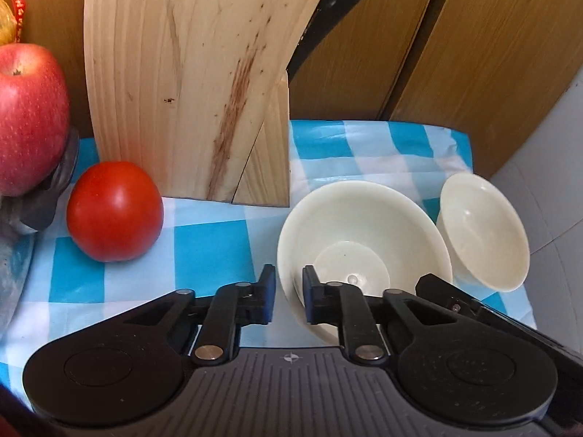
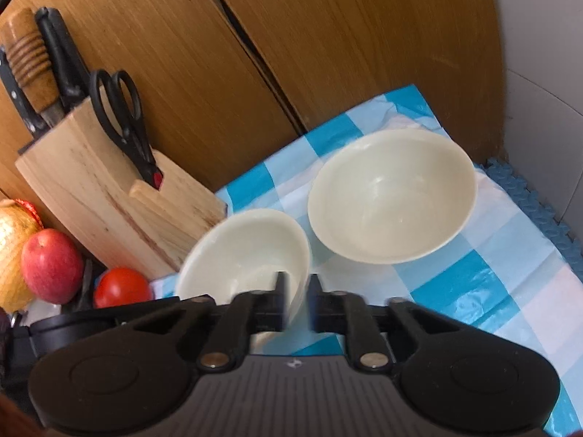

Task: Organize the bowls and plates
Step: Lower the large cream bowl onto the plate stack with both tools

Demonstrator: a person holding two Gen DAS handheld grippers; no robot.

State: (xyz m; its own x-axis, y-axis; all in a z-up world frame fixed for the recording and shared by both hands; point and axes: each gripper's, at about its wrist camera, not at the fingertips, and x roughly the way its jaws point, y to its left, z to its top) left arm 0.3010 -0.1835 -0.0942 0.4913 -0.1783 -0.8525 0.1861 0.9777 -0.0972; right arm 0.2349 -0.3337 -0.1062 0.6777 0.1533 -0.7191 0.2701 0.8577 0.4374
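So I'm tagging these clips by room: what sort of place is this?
Probably a home kitchen counter: a wooden knife block holding knives and black scissors, two cream bowls on blue-checked plastic cloth, plus a red tomato.

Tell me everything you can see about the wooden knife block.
The knife block is pale wood with a reddish grain streak, standing on the checked cloth near the brown wooden wall. Its slanted top holds several dark-handled knives, one ribbed wooden handle and black scissors. A small wooden piece sits on its front. The tomato lies near its base.

Checked tablecloth (image 1: pixel 204 240) (blue-white) bears tomato (image 1: pixel 114 211), bowl (image 2: pixel 391 196).
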